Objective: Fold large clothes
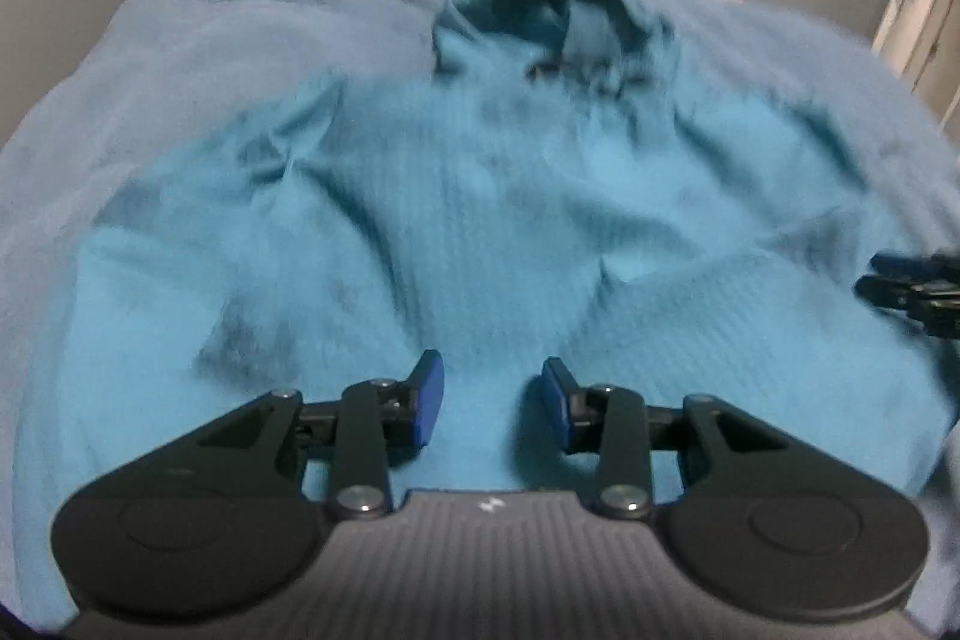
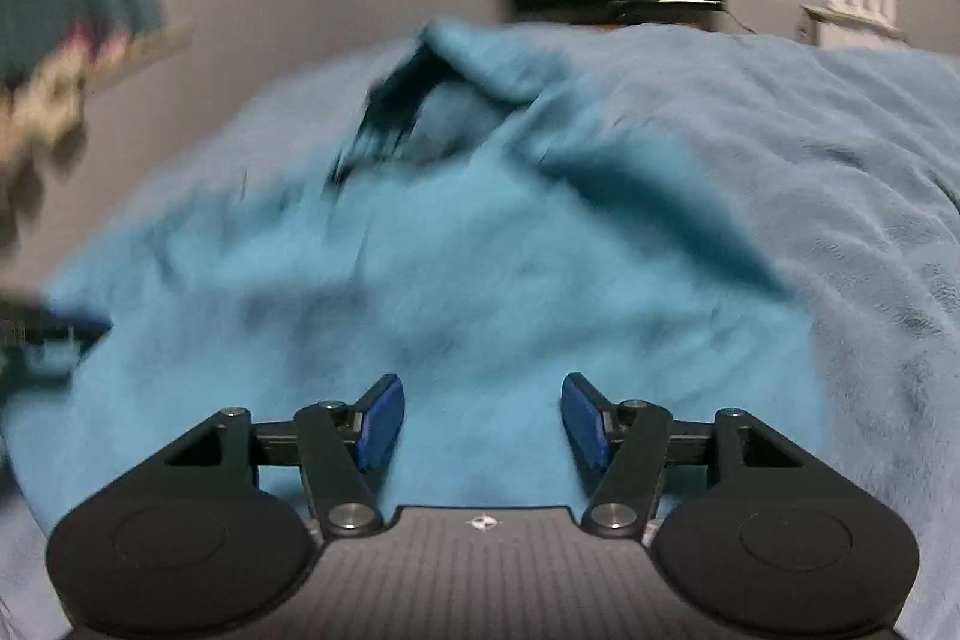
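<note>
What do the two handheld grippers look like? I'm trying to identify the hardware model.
Both match: the left gripper and right gripper have matte black bodies with rounded lobes bearing circular recesses, black linkage arms with silver screws, a grey ribbed centre plate with a small white mark, and blue pads on the fingertips. No cables, hands or sleeves are visible.

Nothing to read here — no words, numbers or brand names on show. Only a small white emblem on each gripper body (image 1: 492, 505) — too tiny and blurred to make out.
</note>
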